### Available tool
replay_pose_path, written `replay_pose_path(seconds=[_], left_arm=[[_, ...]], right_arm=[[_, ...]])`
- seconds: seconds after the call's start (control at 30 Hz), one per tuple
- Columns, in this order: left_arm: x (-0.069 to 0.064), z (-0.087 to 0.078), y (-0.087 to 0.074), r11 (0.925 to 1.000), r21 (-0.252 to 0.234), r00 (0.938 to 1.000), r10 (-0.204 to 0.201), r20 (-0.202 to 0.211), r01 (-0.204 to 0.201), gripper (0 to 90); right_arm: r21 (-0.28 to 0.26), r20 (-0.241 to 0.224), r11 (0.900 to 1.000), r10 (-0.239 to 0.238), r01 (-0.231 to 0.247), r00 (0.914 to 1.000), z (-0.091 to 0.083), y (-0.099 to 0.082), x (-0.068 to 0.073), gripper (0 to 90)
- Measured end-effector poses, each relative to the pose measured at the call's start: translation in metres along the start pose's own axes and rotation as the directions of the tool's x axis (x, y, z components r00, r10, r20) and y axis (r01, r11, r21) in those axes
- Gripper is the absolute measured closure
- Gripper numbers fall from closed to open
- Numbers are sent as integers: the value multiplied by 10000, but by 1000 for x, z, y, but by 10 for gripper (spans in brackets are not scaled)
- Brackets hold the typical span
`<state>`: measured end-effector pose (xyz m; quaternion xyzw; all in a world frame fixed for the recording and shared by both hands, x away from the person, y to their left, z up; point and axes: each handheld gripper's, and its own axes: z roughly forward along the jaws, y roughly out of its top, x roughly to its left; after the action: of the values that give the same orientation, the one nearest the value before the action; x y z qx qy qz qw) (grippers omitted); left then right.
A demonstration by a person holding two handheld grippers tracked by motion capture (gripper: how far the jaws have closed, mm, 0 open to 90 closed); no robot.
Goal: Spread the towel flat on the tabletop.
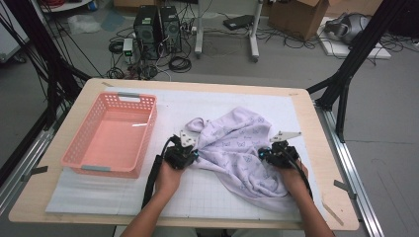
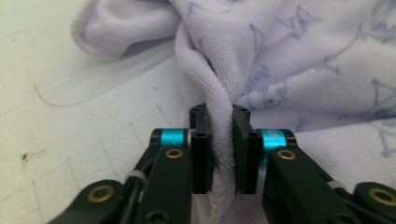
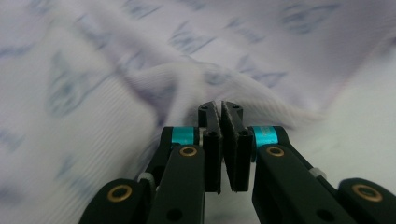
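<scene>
A lilac towel (image 1: 237,143) printed with small butterflies lies crumpled on the white gridded mat (image 1: 99,192) at the middle right of the table. My left gripper (image 1: 197,150) is at the towel's left edge. In the left gripper view it (image 2: 219,112) is shut on a thick twisted fold of the towel (image 2: 303,60), with cloth filling the gap between the pads. My right gripper (image 1: 261,150) is at the towel's right side. In the right gripper view its jaws (image 3: 220,108) stand together with their tips against a raised ridge of the towel (image 3: 93,70); no cloth shows between the pads.
A pink plastic basket (image 1: 148,128) stands empty at the left of the mat. The wooden table edge (image 1: 306,118) runs close to the towel's right side. Bare mat (image 2: 70,116) lies left of the towel. Cables and computer boxes sit on the floor beyond the table.
</scene>
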<state>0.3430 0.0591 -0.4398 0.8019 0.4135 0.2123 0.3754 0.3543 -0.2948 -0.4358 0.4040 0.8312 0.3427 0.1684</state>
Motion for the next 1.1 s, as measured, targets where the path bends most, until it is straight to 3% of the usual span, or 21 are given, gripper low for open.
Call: replay_pose_path(seconds=[0.07,0.17,0.27,0.37,0.4,0.43,0.47,0.53,0.63,0.7,0.8,0.9,0.97,1.1], left_arm=[[13,1,3,9997,-222,9975,-98,-695,83,827],[33,4,8,9969,-502,9925,-662,-1029,613,829],[35,9,13,9940,-817,9926,-802,-915,728,829],[31,14,16,9818,-1457,9899,-1309,-551,1217,816],[29,15,16,9797,-1454,9887,-1452,-374,1384,775],[26,16,15,9787,-1341,9873,-1587,-115,1557,690],[23,15,15,9784,-1264,9865,-1627,185,1637,601],[14,8,11,9783,-1525,9902,-1386,197,1400,468],[6,-5,5,9780,-1739,9933,-1117,294,1151,370],[2,-15,-1,9739,-1903,9916,-1132,629,1233,368],[-2,-25,-7,9703,-1890,9812,-1237,1479,1508,386],[-11,-27,-12,9763,-1560,9675,-1126,2265,1502,395],[-22,-24,-13,9829,-1329,9614,-897,2601,1276,391],[-50,-12,-10,9950,-878,9491,-167,3145,466,381]], right_arm=[[-143,629,9997,211,-203,9978,3,6,-12,869],[-381,1513,9979,577,-525,9868,6,16,-31,871],[-788,2415,9931,1031,-864,9649,4,23,-47,871],[-1364,3294,9828,1632,-1242,9300,0,28,-57,870],[-1511,3378,9771,1934,-1497,9211,-1,29,-58,868],[-1625,3278,9707,2222,-1769,9182,-2,29,-60,853],[-1683,3135,9657,2428,-1979,9180,-3,29,-60,828],[-1737,2911,9621,2540,-2101,9224,-7,28,-58,690],[-2133,2546,9549,2582,-2063,9319,-23,22,-54,628],[-2273,2167,9511,2587,-2090,9413,-36,17,-50,610],[-2258,1667,9545,2350,-1949,9576,-52,9,-41,595],[-2200,1316,9620,1937,-1618,9722,-62,-3,-27,581],[-2146,1162,9661,1709,-1433,9784,-66,-13,-19,578],[-2116,1164,9673,1672,-1400,9790,-71,-31,-10,569]])
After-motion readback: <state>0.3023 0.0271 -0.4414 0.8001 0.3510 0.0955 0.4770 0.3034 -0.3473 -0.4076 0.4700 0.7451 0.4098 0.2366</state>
